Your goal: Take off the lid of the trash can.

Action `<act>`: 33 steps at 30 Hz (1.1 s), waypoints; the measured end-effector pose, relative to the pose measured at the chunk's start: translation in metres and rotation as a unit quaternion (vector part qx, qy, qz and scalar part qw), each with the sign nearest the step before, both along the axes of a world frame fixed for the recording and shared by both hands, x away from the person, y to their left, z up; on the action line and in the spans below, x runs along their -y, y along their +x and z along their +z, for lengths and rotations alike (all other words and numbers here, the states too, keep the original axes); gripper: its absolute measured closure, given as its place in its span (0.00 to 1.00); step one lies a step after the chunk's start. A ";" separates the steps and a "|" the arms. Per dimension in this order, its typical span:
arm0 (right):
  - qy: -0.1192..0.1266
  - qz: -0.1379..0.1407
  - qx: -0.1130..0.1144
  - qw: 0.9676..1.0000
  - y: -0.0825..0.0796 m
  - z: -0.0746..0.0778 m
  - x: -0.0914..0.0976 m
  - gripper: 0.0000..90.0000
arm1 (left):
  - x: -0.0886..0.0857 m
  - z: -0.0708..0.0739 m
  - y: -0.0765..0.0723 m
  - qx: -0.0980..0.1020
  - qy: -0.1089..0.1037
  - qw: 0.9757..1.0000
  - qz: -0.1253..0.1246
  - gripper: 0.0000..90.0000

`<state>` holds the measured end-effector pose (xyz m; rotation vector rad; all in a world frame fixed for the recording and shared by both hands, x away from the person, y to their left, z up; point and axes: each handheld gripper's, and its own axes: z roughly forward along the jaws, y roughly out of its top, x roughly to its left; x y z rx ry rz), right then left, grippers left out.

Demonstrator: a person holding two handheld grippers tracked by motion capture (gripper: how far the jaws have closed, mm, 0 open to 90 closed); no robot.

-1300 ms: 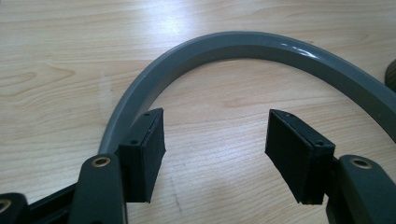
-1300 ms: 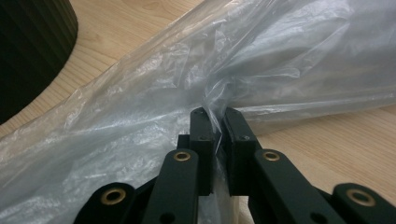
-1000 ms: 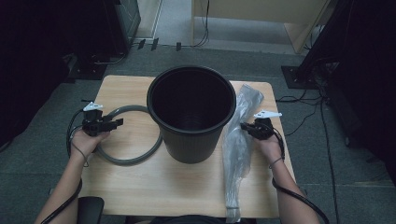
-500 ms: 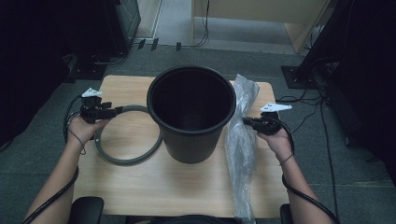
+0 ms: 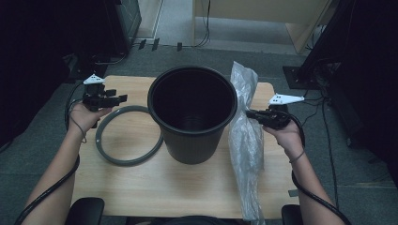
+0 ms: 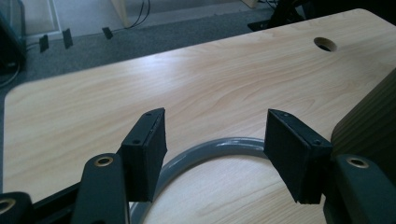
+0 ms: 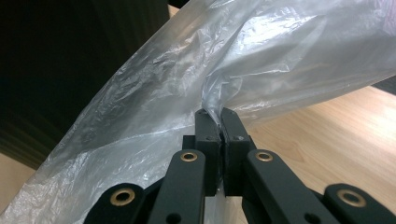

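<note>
Right gripper: we see its jaws pinched tight on a fold of the bag, just above the pads.
Grip risk: we judge the thin film could slip or tear at the pinch if we pull hard, since so little of it is caught.
Snag risk: the bag's loose length trails on the table; we think it could drag against the bin and tip it.
Left gripper: jaws wide apart, holding nothing, above the ring.
Ring risk: a low sweep of this hand could knock the ring.
Bag look: clear, crinkled plastic, long and limp.
Bag place: right of the bin, from the near table edge up past the bin's rim.
Bin: black, upright, mid-table.
</note>
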<state>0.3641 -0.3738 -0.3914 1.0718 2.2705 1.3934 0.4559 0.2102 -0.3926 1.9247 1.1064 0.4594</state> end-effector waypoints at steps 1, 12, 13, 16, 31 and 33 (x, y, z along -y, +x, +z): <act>0.001 0.004 0.001 1.000 -0.001 0.003 -0.001 0.99 | 0.001 0.004 0.000 0.004 0.000 1.000 -0.004 0.43; 0.032 0.049 0.031 0.998 -0.011 0.048 -0.005 0.99 | 0.016 0.038 -0.004 0.035 0.001 0.999 -0.034 0.43; 0.033 0.050 0.035 0.998 -0.012 0.050 -0.006 0.99 | 0.017 0.041 -0.004 0.038 0.002 0.999 -0.036 0.43; 0.029 0.059 0.043 0.997 -0.013 0.062 -0.009 0.99 | 0.020 0.048 -0.005 0.044 0.003 0.998 -0.040 0.43; 0.043 0.110 0.075 0.990 -0.025 0.111 -0.015 0.99 | 0.033 0.082 -0.010 0.079 0.001 0.995 -0.063 0.43; 0.046 0.117 0.081 0.989 -0.026 0.116 -0.016 0.99 | 0.035 0.085 -0.010 0.081 -0.007 0.995 -0.066 0.43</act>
